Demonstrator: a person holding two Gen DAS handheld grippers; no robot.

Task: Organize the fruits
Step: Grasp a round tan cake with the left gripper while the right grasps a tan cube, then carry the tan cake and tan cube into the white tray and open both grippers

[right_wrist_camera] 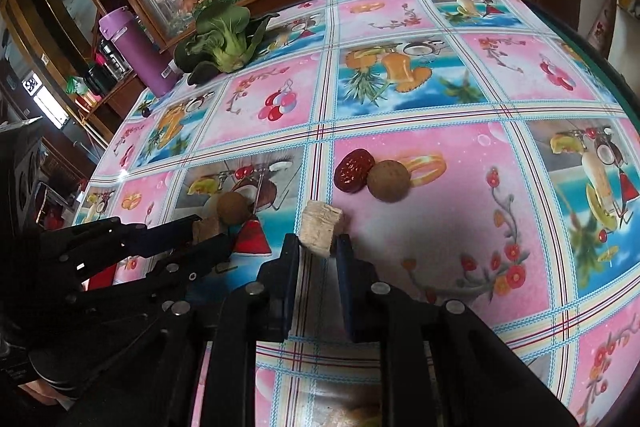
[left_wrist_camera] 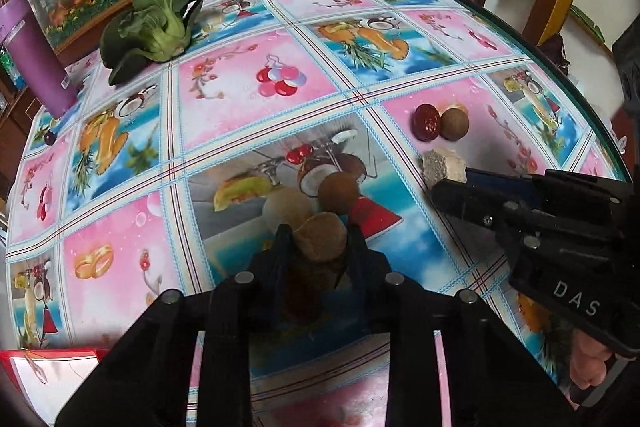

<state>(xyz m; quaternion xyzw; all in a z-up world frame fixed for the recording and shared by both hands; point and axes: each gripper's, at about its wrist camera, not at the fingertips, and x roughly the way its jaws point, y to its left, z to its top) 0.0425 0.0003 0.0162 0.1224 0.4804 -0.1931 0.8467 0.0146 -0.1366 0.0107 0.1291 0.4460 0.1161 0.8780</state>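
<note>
A tabletop (left_wrist_camera: 240, 75) under a bright fruit-print cloth. Near left, the left gripper (left_wrist_camera: 320, 247) is clamped on a tan chunk (left_wrist_camera: 320, 241), a brown ball (left_wrist_camera: 338, 193) just beyond. Right, the right gripper (right_wrist_camera: 318, 247) pinches a pale chunk (right_wrist_camera: 322, 227); farther off, a red date (right_wrist_camera: 354, 171) touches another brown ball (right_wrist_camera: 388, 181).

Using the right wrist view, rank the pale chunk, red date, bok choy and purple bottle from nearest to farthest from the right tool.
1. Pale chunk, right at the tips of the right tool.
2. Red date, just beyond, touching a round brown fruit.
3. Bok choy, far left, near the table's far edge.
4. Purple bottle, farther left, beside the bok choy.
</note>
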